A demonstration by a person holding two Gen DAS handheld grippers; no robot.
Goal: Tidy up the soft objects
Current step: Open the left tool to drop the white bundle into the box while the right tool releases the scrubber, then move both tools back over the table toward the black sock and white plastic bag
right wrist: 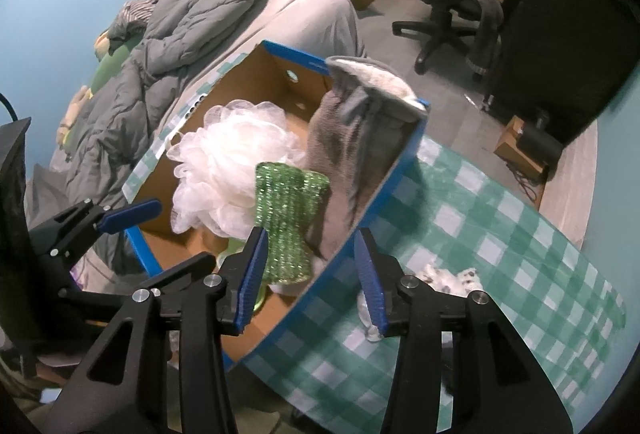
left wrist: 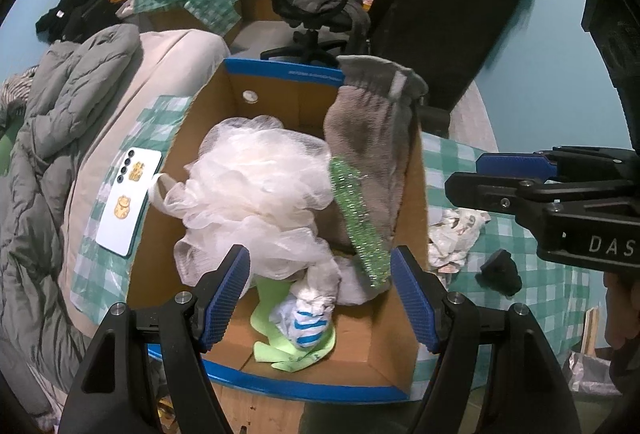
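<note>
Both grippers tilt steeply down over the cardboard box [left wrist: 280, 102], which sits on the green-checked cloth [right wrist: 500, 234] on the bed. The left gripper [left wrist: 320, 294] has its fingers spread wide with nothing between them, above a striped white sock [left wrist: 308, 318] and a lime one [left wrist: 280, 346]. The right gripper [right wrist: 310, 280] has its fingers parted, empty, over the box's near rim. Just beyond, a glittery green cloth [right wrist: 290, 222] runs lengthwise down the box's right side. Behind it a grey towel [right wrist: 356, 138] drapes over the far corner beside a white mesh pouf [right wrist: 224, 166].
</note>
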